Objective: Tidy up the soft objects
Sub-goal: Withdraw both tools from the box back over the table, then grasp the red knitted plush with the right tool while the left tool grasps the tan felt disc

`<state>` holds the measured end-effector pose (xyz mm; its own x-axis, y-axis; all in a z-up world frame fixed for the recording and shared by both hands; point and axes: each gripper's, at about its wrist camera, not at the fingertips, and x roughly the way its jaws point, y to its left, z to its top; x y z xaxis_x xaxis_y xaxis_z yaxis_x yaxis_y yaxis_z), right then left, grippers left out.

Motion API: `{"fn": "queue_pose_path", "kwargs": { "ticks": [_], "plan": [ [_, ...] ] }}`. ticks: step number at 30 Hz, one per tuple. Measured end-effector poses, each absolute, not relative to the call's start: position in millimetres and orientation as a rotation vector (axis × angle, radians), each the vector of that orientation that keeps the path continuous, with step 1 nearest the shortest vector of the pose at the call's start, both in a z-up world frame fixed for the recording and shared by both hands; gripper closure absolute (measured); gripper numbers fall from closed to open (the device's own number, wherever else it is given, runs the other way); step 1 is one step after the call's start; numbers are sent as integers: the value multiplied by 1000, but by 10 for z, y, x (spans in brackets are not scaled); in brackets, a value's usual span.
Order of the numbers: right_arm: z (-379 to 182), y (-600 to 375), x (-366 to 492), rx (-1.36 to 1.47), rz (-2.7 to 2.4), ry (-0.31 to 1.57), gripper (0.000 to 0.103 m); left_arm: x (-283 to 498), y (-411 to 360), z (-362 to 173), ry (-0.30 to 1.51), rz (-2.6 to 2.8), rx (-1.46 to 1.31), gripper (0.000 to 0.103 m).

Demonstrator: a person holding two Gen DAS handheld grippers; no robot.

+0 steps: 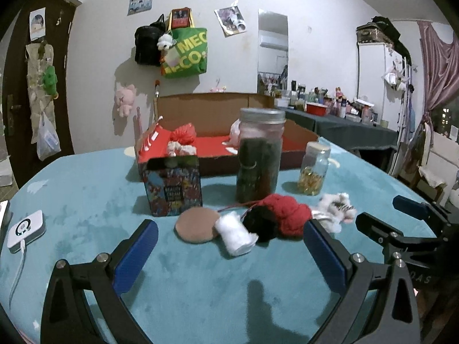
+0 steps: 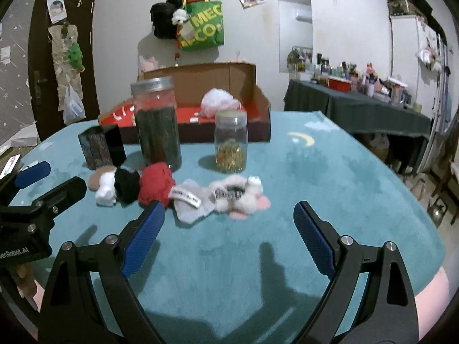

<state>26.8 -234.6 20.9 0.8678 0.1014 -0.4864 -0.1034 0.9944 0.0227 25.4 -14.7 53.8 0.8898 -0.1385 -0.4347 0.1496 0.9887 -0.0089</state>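
Nearest me, my left tool (image 1: pixel 229 243) and my right tool (image 2: pixel 229 226) both hover low over the teal tabletop (image 1: pixel 86 200), each spread wide and gripping nothing; I judge I have them parked this way so either can close on the soft pile just ahead. That pile runs in a row across the tabletop, left to right: a tan round pad (image 1: pixel 196 225), a white roll (image 1: pixel 235 236) lying with its long axis slanting toward my left tool, a black tuft (image 1: pixel 259 225), a red yarn ball (image 1: pixel 288 213), and a grey-white plush piece (image 2: pixel 229 197) stretched sideways in front of my right tool. Behind them stand a patterned tin (image 1: pixel 172 185) with soft things poking out of its top, a tall jar (image 1: pixel 259 154) and a small jar (image 1: pixel 314 169), both upright. Farthest is the open cardboard box (image 1: pixel 301 140), red inside, already holding a pink puff (image 2: pixel 219 101), likely the bin for sorting.
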Motion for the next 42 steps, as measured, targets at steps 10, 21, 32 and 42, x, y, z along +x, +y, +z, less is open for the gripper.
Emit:
{"fn": "queue_pose_path", "kwargs": {
  "ticks": [10, 21, 32, 42],
  "plan": [
    [143, -2301, 343, -15, 112, 542, 11, 410, -48, 468, 532, -143, 8, 0],
    [280, -2034, 729, -89, 243, 630, 11, 709, 174, 492, 668, -185, 60, 0],
    [245, -1817, 1162, -181, 370, 791, 11, 1071, 341, 413, 815, -255, 158, 1],
    [214, -1668, 1339, -226, 470, 829, 40, 1292, 235, 338, 864, -306, 214, 18]
  ]
}}
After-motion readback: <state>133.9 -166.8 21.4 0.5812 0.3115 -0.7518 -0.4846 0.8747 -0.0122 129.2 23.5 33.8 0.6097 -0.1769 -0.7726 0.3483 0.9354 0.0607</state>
